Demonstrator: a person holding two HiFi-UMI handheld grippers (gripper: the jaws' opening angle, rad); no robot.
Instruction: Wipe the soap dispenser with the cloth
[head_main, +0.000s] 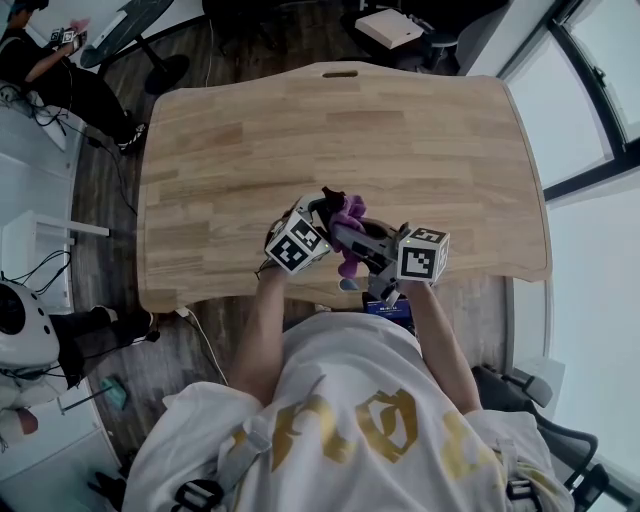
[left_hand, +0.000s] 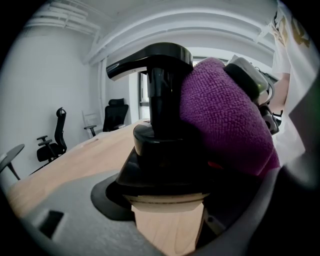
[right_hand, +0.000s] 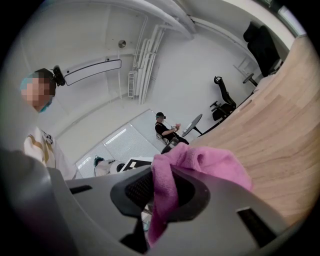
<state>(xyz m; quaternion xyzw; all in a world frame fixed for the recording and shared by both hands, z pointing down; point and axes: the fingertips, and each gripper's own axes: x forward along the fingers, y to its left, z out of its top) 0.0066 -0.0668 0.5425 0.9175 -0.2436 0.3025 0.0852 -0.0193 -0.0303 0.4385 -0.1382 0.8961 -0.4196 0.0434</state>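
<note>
While the left gripper (left_hand: 167, 210) has its jaws closed on the body of the soap dispenser (left_hand: 160, 100), the dispenser's black pump head rises just beyond them, its spout pointing to the left jaw's side; the purple cloth (left_hand: 225, 120) presses against the pump neck and collar on the right jaw's side; the right gripper (right_hand: 160, 195) has its jaws clamped narrowly on a fold of that cloth, with the rest bunched past the tips; beyond both pairs of jaws stretches the wooden table (head_main: 400, 130); far past the right jaws sits a person (right_hand: 167, 129).
</note>
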